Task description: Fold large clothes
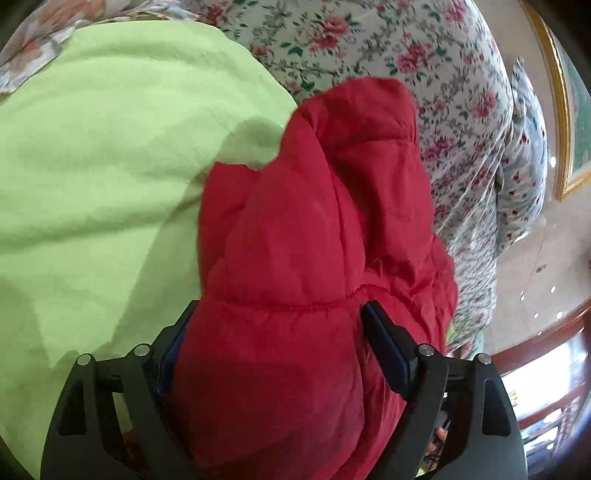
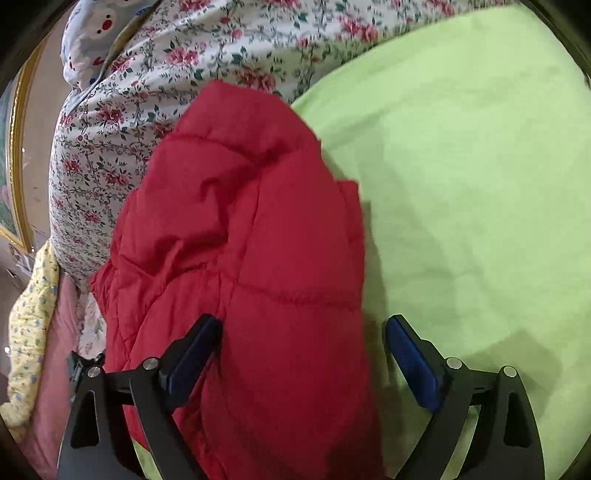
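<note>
The red quilted jacket (image 1: 306, 240) is puffy, its shiny fabric stitched in horizontal channels and creased into soft ridges. It lies in a heap on a lime-green blanket (image 1: 103, 166) of fuzzy, matte fleece, just beside a white floral sheet (image 1: 369, 44) printed with small pink roses and green leaves. One jacket, one green blanket and one floral sheet are visible.

The left hand-held gripper (image 1: 275, 317) has black angular fingers with dark blue pads. Its jaws are spread wide with the padded bulk of the jacket filling the space between them; whether the pads press on the cloth cannot be told. In the right wrist view, the right hand-held gripper (image 2: 303, 332) is released: its left pad (image 2: 192, 354) touches the jacket's side, while the other pad stands clear over the green blanket, apart from the jacket's edge.

The left wrist view alone shows a gold picture frame (image 1: 561, 122) at the far right, a pale patterned pillow (image 1: 524, 147) with red marks, a reddish wooden edge (image 1: 535, 339) and glossy floor (image 1: 535, 266). The right wrist view alone shows a yellow cloth (image 2: 33, 314) with tiny blue flowers and a pink fabric (image 2: 59, 354) below it at the left edge, plus a pale blue pillow (image 2: 88, 33) with red dots at the top left. A gilt frame (image 2: 16, 155) also curves along that view's left rim.
</note>
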`<state>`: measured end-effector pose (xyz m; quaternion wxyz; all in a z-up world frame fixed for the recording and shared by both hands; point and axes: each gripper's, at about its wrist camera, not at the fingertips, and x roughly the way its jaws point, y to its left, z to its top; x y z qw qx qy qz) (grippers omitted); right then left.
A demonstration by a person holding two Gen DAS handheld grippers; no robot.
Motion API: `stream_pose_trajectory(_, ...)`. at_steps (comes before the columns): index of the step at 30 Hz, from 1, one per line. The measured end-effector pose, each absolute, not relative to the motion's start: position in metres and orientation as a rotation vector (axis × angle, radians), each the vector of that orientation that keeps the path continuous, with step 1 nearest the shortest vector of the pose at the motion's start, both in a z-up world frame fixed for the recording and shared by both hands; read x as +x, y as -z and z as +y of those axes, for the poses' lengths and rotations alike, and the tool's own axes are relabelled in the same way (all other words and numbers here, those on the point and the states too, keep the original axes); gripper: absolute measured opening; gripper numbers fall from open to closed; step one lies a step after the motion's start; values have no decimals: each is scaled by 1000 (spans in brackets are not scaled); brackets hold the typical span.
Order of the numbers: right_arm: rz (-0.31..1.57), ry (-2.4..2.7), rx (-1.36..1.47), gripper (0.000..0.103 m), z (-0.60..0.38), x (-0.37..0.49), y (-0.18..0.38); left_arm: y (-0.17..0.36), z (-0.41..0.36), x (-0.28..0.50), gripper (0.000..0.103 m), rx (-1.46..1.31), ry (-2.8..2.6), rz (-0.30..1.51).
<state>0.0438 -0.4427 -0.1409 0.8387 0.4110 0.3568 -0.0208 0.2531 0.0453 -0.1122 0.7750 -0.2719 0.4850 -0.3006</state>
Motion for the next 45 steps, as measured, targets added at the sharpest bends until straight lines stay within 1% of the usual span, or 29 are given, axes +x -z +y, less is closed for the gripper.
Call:
stream_pose_trajectory(1,762,34,865,94,-439,46,141,111,41,252,85,-571,653,1044)
stream_pose_trajectory(2,769,25,862,92,-437,50,140,109,39,251,85,-557,655,1040)
stream_pose_trajectory(3,774,5,862,89,-433,52,140,108,37,249,76,-543,661,1036)
stream_pose_trajectory(4,783,-11,860,77,-427,55,139,105,36,247,72,-528,671,1030)
stream_pose_trajectory(5,787,-1,848,73,-425,56,138,104,36,245,62,-520,680,1024)
stream_pose_trajectory(6,789,-1,839,69,-422,55,135,101,36,242,54,-513,689,1017)
stream_pose_trajectory(8,781,-14,849,52,-420,51,130,93,39,236,48,-498,705,999)
stream_pose_trajectory(9,776,-22,851,49,-419,48,126,90,40,233,45,-494,712,992)
stream_pose_trajectory(10,771,-28,848,44,-417,43,121,85,41,228,44,-489,720,983)
stream_pose_trajectory(11,769,-29,846,42,-415,41,117,81,44,223,42,-486,726,977)
stream_pose_trajectory(14,766,-31,837,39,-406,30,106,67,49,208,42,-473,747,961)
stream_pose_trajectory(21,768,-74,809,37,-381,-19,86,46,76,155,40,-454,800,955)
stream_pose_trajectory(30,792,-113,830,37,-359,-88,88,51,114,86,40,-487,832,1000)
stream_pose_trajectory(35,809,-122,844,38,-356,-103,97,59,121,73,40,-460,821,1025)
stream_pose_trajectory(40,826,-94,853,41,-361,-102,111,79,117,80,45,-429,729,1062)
stream_pose_trajectory(45,828,-86,855,47,-364,-101,120,86,111,78,53,-369,677,1040)
